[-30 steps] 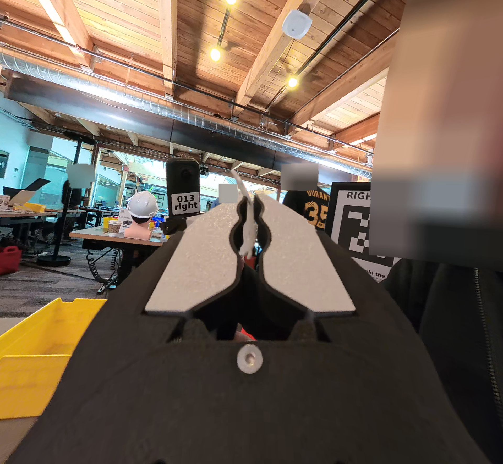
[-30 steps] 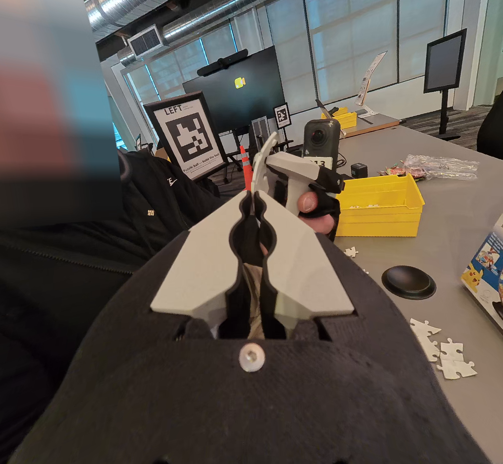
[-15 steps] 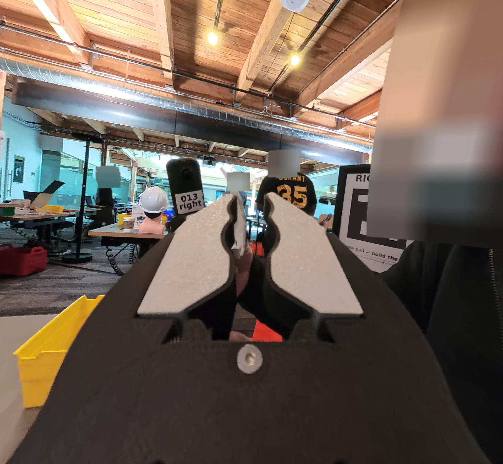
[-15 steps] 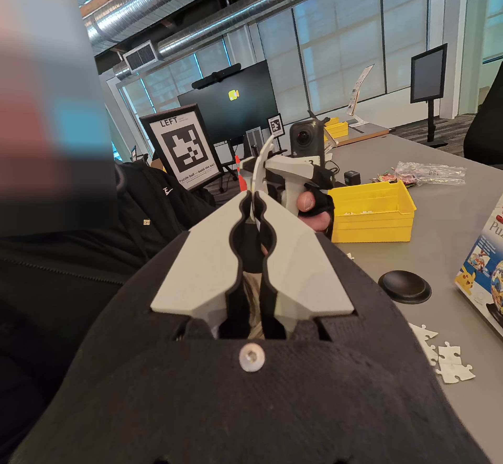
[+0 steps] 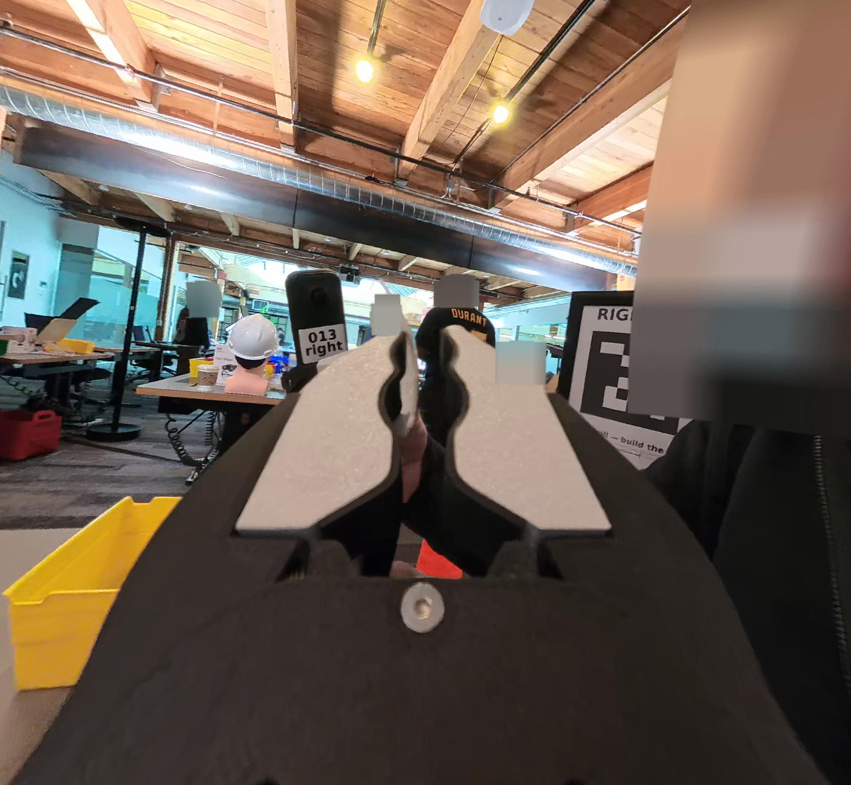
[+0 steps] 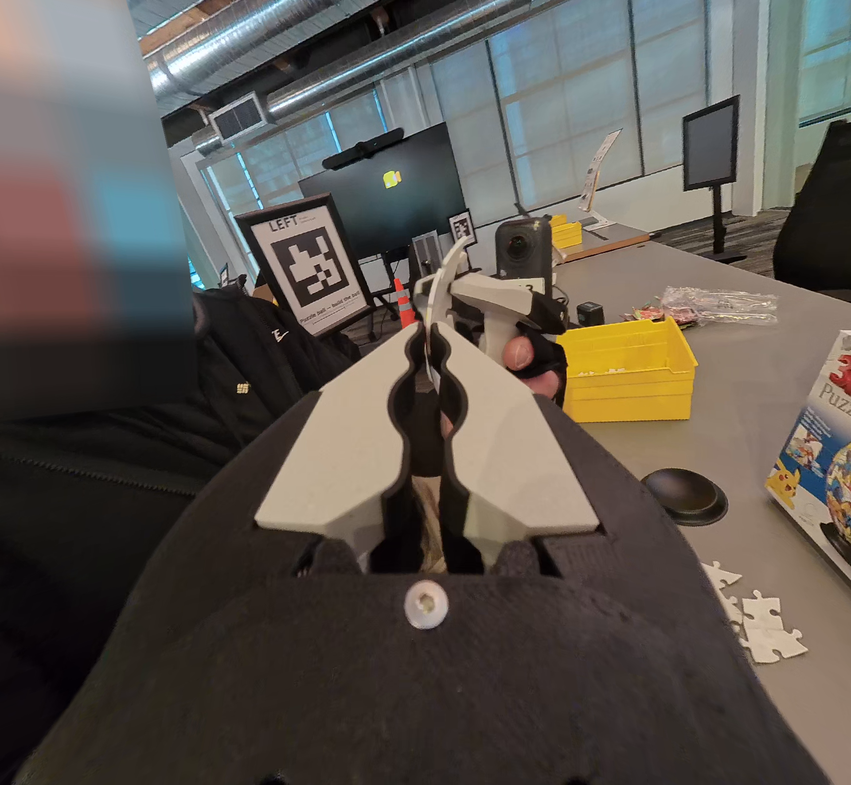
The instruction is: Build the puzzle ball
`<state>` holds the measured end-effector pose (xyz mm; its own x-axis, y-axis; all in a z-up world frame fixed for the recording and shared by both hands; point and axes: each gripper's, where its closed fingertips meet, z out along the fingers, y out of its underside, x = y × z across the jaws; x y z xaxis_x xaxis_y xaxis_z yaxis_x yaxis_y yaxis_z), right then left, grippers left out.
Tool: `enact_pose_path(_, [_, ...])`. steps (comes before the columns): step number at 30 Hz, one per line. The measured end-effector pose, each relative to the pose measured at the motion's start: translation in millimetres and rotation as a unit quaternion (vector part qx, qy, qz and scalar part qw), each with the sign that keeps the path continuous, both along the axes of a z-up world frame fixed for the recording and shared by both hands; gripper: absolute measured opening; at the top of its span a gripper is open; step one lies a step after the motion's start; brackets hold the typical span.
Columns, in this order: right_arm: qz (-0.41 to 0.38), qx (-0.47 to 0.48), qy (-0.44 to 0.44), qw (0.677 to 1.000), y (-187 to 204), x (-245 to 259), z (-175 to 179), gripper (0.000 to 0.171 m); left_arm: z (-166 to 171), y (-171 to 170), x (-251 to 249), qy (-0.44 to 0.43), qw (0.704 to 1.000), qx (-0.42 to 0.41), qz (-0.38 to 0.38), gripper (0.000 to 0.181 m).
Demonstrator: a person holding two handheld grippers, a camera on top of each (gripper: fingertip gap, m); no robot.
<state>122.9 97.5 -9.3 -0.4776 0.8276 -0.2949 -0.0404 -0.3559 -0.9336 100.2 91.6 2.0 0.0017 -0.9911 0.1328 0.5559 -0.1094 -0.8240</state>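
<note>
A curved white puzzle piece (image 6: 443, 277) stands up from the tips of my right gripper (image 6: 427, 331), which is shut on it. In the left wrist view the same piece (image 5: 408, 378) lies against the inner side of one finger of my left gripper (image 5: 423, 341). That gripper's jaws stand apart and it is open. In the right wrist view the left gripper's grey fingers (image 6: 483, 300) sit just behind the piece, held by a hand. Both grippers are raised above the grey table (image 6: 718, 436), tip to tip.
A yellow bin (image 6: 628, 376) stands on the table behind the grippers and also shows in the left wrist view (image 5: 69, 602). A black round stand (image 6: 686, 496), the puzzle box (image 6: 819, 468) and loose white pieces (image 6: 760, 629) lie to the right. A person in a black jacket (image 6: 138, 463) is close on the left. Both grippers' tips are close together, under 4 cm apart.
My left gripper has opened and let go of the white piece. My right gripper stays shut on it. Both grippers have shifted a little.
</note>
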Motion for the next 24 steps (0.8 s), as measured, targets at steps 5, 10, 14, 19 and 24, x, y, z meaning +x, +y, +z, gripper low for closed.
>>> enact_pose_path(5, [-0.001, -0.019, 0.001, 1.000, 6, 2, -1, 0.000, -5, 6, -1, 0.012, 1.000, -0.005, 0.005, 0.010])
enact_pose_path(10, [0.001, -0.021, -0.004, 1.000, 6, 0, -4, 0.000, -10, 9, 1, 0.015, 1.000, -0.015, 0.003, 0.002])
enact_pose_path(14, [-0.003, -0.024, -0.011, 1.000, 8, 0, -6, 0.000, -12, 11, 1, 0.013, 1.000, -0.022, 0.015, 0.002])
enact_pose_path(19, [-0.019, -0.023, -0.016, 0.999, 12, -7, -8, 0.001, -14, 14, -6, -0.011, 0.999, -0.047, 0.021, 0.002])
enact_pose_path(24, [-0.042, 0.008, -0.013, 0.999, 9, -12, -4, 0.001, -11, 11, -11, -0.035, 0.997, -0.072, -0.017, 0.002])
